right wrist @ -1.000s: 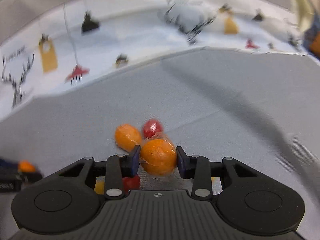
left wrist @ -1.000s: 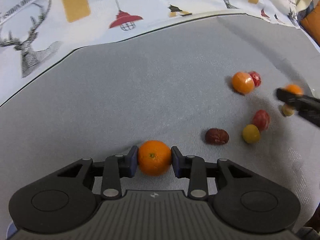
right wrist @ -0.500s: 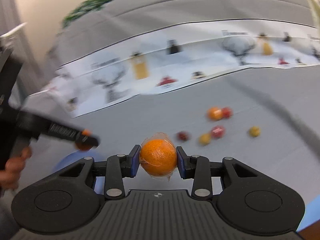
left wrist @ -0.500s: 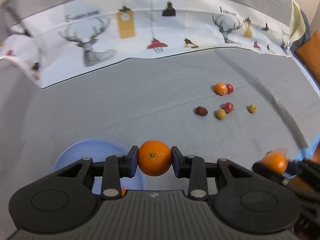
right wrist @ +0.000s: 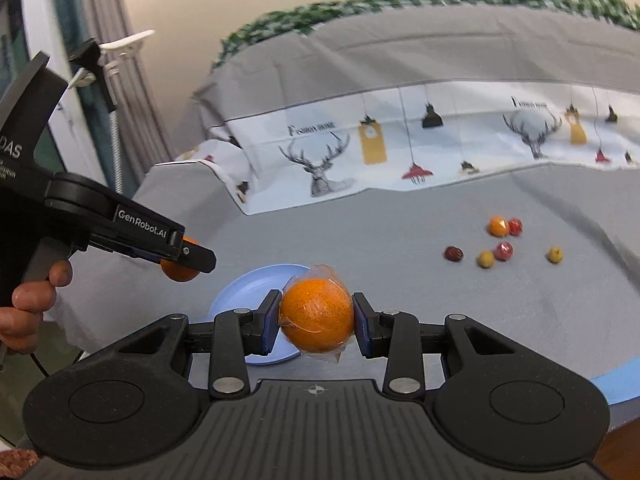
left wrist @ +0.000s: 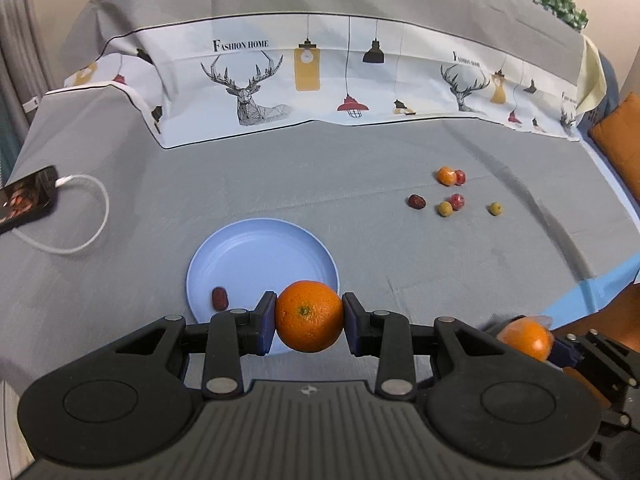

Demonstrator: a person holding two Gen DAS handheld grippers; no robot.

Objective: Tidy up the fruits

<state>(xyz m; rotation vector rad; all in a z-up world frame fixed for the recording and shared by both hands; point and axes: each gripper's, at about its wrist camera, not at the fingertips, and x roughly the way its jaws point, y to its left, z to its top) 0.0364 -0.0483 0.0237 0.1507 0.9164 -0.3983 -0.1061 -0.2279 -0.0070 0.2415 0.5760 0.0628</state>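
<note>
The left hand-held gripper is clamping a bare orange above the near rim of the blue plate. The right hand-held gripper is clamping a film-wrapped orange; the film may be slipping. Released from this height, either orange could be rolling off the plate. Six small fruits are lying toward the far right corner of the worktop.

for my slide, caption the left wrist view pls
Left gripper holds an orange above a blue plate with one date.
</note>
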